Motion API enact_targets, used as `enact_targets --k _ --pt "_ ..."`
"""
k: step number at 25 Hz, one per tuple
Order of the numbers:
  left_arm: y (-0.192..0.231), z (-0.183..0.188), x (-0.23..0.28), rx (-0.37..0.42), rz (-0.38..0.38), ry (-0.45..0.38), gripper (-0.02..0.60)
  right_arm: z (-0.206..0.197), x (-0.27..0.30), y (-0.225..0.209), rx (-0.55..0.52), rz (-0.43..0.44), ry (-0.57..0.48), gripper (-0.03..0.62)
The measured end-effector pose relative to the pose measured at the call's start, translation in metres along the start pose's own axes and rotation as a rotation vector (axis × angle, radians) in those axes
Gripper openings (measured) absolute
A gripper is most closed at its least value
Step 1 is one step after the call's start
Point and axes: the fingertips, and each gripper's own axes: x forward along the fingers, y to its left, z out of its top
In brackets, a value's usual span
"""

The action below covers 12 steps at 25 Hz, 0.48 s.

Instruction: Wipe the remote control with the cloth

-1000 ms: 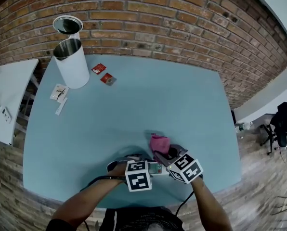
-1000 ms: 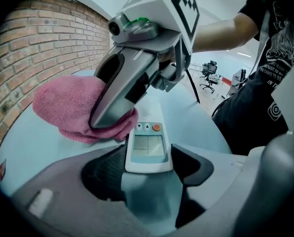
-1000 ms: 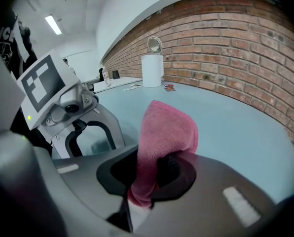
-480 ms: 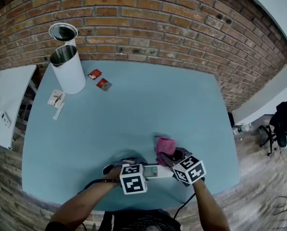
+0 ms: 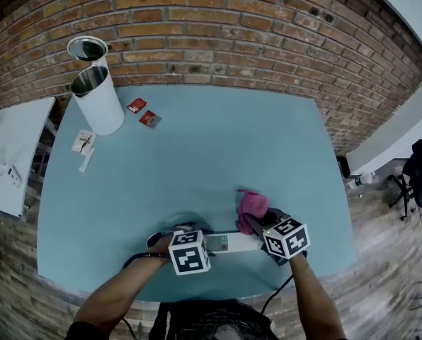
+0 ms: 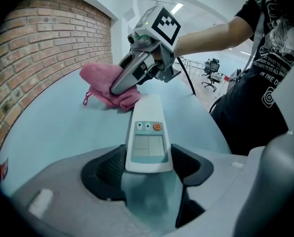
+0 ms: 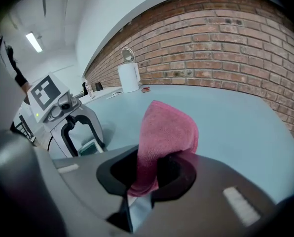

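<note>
A white remote control [image 6: 147, 139] with an orange button lies lengthwise between the jaws of my left gripper [image 6: 148, 163], which is shut on its near end; in the head view the remote [image 5: 229, 243] runs rightward from the left gripper [image 5: 197, 245] near the table's front edge. My right gripper [image 5: 262, 225] is shut on a pink cloth [image 7: 162, 142]. The bunched cloth [image 6: 105, 85] rests on the table just past the remote's far tip, with the right gripper [image 6: 129, 78] above it. In the head view the cloth [image 5: 253, 206] shows beside the remote's right end.
The light blue table [image 5: 197, 154] stands against a brick wall [image 5: 232, 41]. At its far left stand a white cylindrical bin [image 5: 98, 99] with a second can [image 5: 87, 48] behind it, two red packets [image 5: 144, 112] and some white papers [image 5: 86, 146]. A white side table [image 5: 9, 154] is left.
My right gripper has carried the pink cloth rightward along the remote to its far end. The left gripper has kept the remote still. The head view has shifted slightly.
</note>
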Motion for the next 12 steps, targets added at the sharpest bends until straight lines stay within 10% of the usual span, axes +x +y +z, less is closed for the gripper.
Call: enact_targets --k 12 --pt "0.002 -0.004 -0.002 -0.011 0.009 0.006 0.282 -0.017 -0.014 -0.023 0.059 -0.042 -0.038 0.067"
